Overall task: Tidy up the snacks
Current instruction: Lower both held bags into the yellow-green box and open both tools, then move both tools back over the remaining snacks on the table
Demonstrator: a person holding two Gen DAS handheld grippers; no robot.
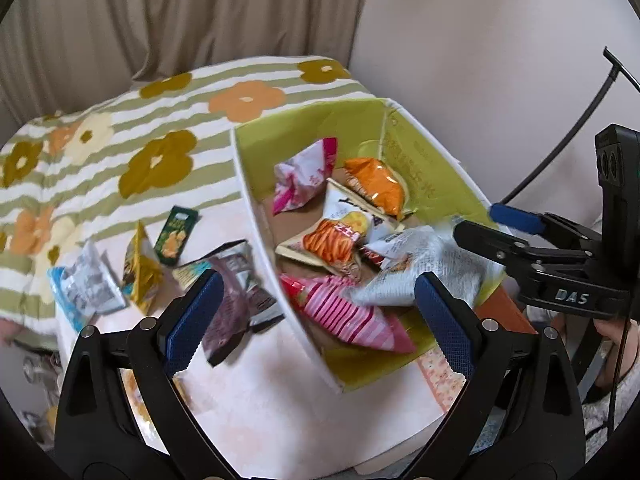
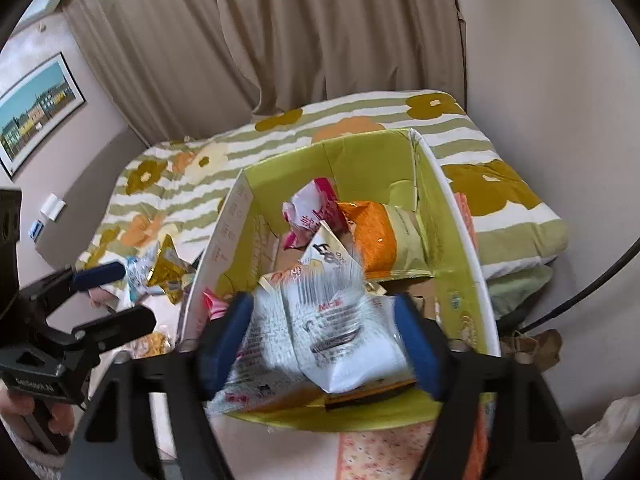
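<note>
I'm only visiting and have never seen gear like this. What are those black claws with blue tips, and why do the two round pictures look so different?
No robot here: a person holds a pair of hand-worked tongs in each hand, each with a wide-angle camera looking along its fingers. One picture comes from the left tongs, the other from the right tongs; each also catches the other pair at its edge. The job is tidying snacks into the green cardboard box, which already holds several packets, such as an orange bag and a pink striped bag. More packets lie outside it on the pale surface. The left tongs are open and empty. The right tongs stand open around a blurred white packet above the box, apparently not gripping it.
</note>
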